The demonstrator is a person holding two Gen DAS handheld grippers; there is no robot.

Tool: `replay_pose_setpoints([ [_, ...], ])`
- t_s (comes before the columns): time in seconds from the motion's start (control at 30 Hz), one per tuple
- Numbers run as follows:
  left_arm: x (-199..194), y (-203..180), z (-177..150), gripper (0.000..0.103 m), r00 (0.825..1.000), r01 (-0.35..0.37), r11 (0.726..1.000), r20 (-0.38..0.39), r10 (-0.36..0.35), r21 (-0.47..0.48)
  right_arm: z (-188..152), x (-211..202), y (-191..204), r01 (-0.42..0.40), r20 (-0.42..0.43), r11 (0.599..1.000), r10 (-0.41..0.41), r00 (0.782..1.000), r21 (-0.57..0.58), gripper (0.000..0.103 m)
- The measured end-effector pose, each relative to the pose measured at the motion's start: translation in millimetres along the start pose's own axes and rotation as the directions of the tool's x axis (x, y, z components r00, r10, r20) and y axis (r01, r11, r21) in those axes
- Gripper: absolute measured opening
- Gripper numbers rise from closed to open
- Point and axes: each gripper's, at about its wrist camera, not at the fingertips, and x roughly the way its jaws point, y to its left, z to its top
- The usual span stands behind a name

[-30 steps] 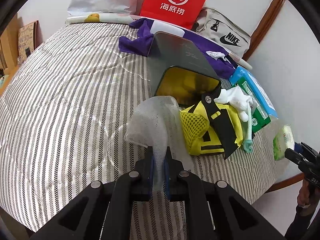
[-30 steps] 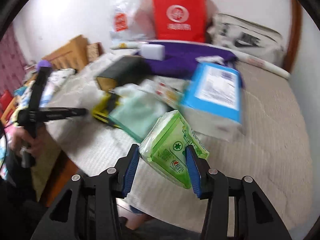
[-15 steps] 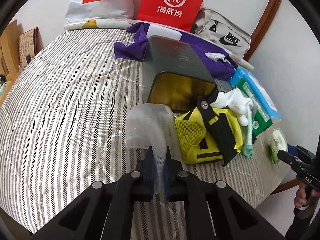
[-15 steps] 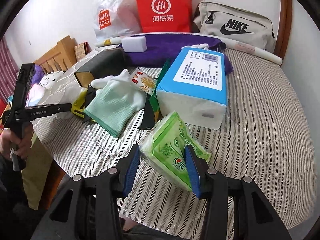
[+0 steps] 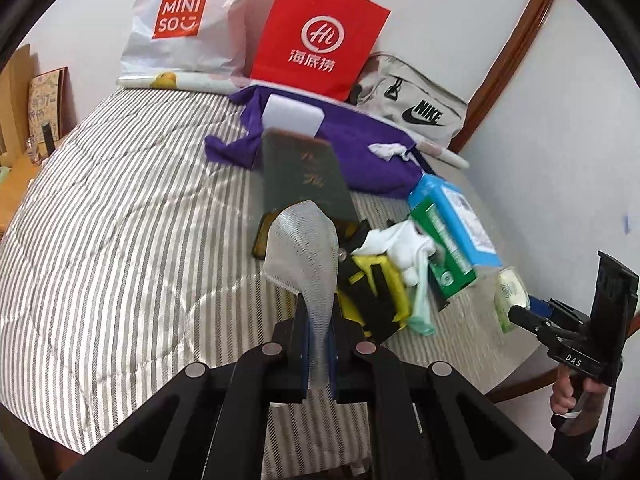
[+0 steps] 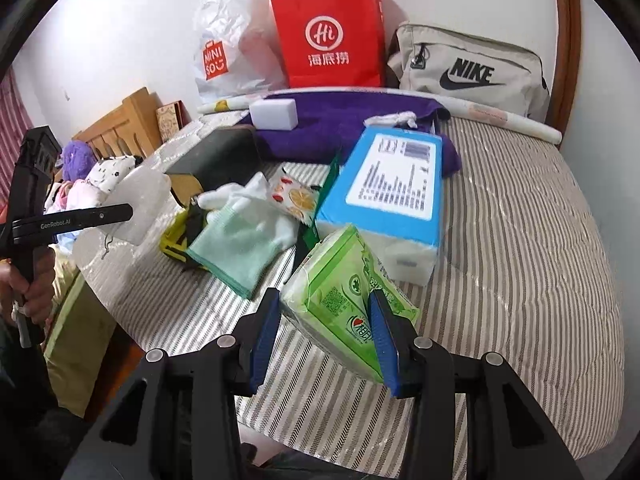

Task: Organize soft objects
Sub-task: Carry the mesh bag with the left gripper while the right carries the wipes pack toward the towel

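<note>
My left gripper [image 5: 319,320] is shut on a white mesh cloth [image 5: 304,248] and holds it above the striped bed [image 5: 120,240]. It also shows at the left of the right wrist view, with the cloth [image 6: 136,204]. My right gripper [image 6: 324,320] is shut on a green tissue pack [image 6: 340,292], above the bed's front part. That pack also shows in the left wrist view [image 5: 507,296]. A pile lies mid-bed: a pale green cloth [image 6: 236,252], white gloves [image 6: 240,196], a yellow-black mesh bag [image 5: 376,292], a dark box [image 5: 304,176] and a blue tissue box [image 6: 388,192].
A purple cloth [image 6: 344,120] with a white sponge block [image 6: 274,114] lies behind the pile. A red paper bag [image 6: 328,40], a white Miniso bag [image 6: 228,52] and a beige Nike bag [image 6: 468,72] stand along the wall. Plush toys [image 6: 100,176] lie off the left edge.
My left gripper has lifted the mesh cloth higher and swung right over the dark box. My right gripper with the tissue pack has moved in over the bed toward the blue box.
</note>
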Motion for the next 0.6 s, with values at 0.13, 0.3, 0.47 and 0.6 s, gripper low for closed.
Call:
replay_pose_setpoints([
  [0.13, -1.6, -4.1, 12.8, 0.007, 1.000, 0.008, 1.000, 0.005, -0.008, -0.002, 12.2, -5.9, -2.8, -0.012, 0.021, 1.000, 0.012, 1.000, 0.002, 0.044],
  [0.3, -0.8, -12.6, 34.1, 0.007, 1.000, -0.001, 1.000, 0.010, 0.001, 0.016, 31.4, -10.3, -7.2, -0.018, 0.043, 1.000, 0.019, 0.999, -0.005, 0.044],
  [0.47, 1.1, -17.3, 61.1, 0.007, 0.999, -0.020, 0.999, 0.030, 0.019, 0.036, 57.8, -6.4, -13.6, -0.016, 0.057, 1.000, 0.017, 0.998, -0.018, 0.044],
  [0.6, 6.5, -15.6, 82.0, 0.007, 0.999, -0.022, 1.000, 0.037, 0.021, 0.019, 80.9, 1.6, -19.9, -0.013, 0.064, 1.000, 0.015, 0.998, -0.028, 0.044],
])
